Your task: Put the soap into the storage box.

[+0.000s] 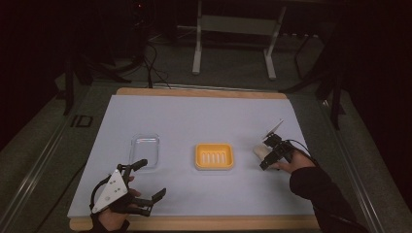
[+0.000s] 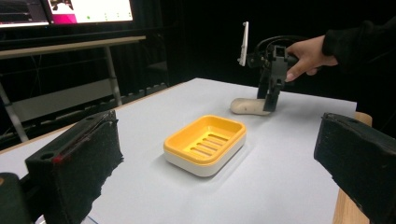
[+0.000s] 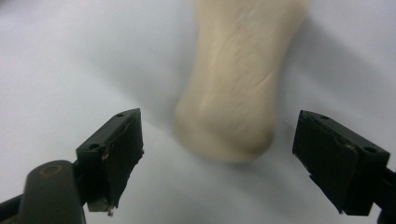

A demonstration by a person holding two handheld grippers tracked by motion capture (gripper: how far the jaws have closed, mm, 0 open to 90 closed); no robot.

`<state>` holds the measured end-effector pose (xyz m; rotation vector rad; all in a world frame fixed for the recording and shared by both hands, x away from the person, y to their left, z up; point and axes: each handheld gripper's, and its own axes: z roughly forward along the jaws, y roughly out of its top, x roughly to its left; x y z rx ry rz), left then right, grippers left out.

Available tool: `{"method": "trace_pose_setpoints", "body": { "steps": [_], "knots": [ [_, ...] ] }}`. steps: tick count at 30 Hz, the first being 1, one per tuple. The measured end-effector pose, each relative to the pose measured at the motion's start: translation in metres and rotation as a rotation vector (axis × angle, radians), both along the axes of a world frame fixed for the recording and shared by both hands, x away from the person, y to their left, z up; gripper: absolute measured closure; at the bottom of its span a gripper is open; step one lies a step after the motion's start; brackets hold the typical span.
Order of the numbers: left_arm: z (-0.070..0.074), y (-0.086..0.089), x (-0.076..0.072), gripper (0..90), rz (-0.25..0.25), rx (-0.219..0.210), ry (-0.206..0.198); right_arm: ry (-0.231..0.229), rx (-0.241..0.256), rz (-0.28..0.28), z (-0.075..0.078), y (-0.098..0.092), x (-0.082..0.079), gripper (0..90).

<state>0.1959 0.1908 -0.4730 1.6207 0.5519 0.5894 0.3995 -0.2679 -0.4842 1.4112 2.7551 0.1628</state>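
Two tools over a white-topped bench. Right tool near the right edge, tipped down at a pale bar of soap lying flat on the bench; jaws spread wide to either side of the soap's near end, not touching it, as seen in the right gripper view, soap between and just beyond them. Seen also from the left gripper view: right tool standing over the soap, a hand gripping it from behind. Left tool near the front left corner, jaws spread, holding nothing, hovering low above the bench. Yellow soap dish with a slotted floor at mid-bench, between the two tools, just left of the soap and apart from it; also in the left gripper view. Clear plastic lid lying flat left of the dish, just beyond the left tool.
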Motion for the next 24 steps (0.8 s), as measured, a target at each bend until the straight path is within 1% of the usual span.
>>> {"method": "trace_pose_setpoints", "body": {
  "steps": [1,5,7,8,10,14,16,17,18,20,22,24],
  "knots": [
    [0.0,0.0,0.0,0.8,0.0,-0.003,0.001,-0.019,0.004,0.003,0.0,0.0,0.001,17.5],
    [0.0,0.0,0.0,0.8,-0.001,-0.002,0.001,-0.066,0.052,-0.025,-0.001,-0.002,0.005,17.9],
    [0.0,-0.001,0.0,0.8,-0.002,-0.003,0.001,-0.074,0.075,-0.039,-0.002,-0.002,0.007,19.2],
    [0.0,-0.001,0.0,0.8,-0.002,-0.003,0.001,-0.082,0.078,-0.044,-0.003,-0.002,0.008,19.2],
    [0.0,0.0,0.0,0.8,-0.002,0.002,0.001,-0.086,0.079,-0.05,-0.005,-0.001,0.009,19.2],
    [0.0,-0.001,0.0,0.8,-0.002,0.002,0.003,-0.088,0.08,-0.056,-0.008,0.001,0.013,25.2],
    [0.0,-0.001,0.0,0.8,-0.002,-0.001,0.002,-0.095,0.076,-0.061,-0.009,0.002,0.015,26.7],
    [0.0,-0.001,0.0,0.8,-0.002,-0.001,0.002,-0.092,0.077,-0.061,-0.01,0.002,0.016,30.0],
    [0.0,-0.001,0.0,0.8,-0.002,-0.001,0.002,-0.089,0.078,-0.065,-0.01,0.003,0.016,30.7],
    [0.0,0.0,0.0,0.8,-0.001,0.003,0.002,-0.085,0.064,-0.063,-0.012,0.005,0.017,32.1],
    [0.0,0.0,0.0,0.8,-0.001,0.003,0.002,-0.083,0.038,-0.066,-0.013,0.007,0.018,34.5],
    [0.0,-0.001,0.0,0.7,-0.001,-0.003,0.001,-0.077,0.03,-0.073,-0.014,0.007,0.02,38.6]
  ]
}}
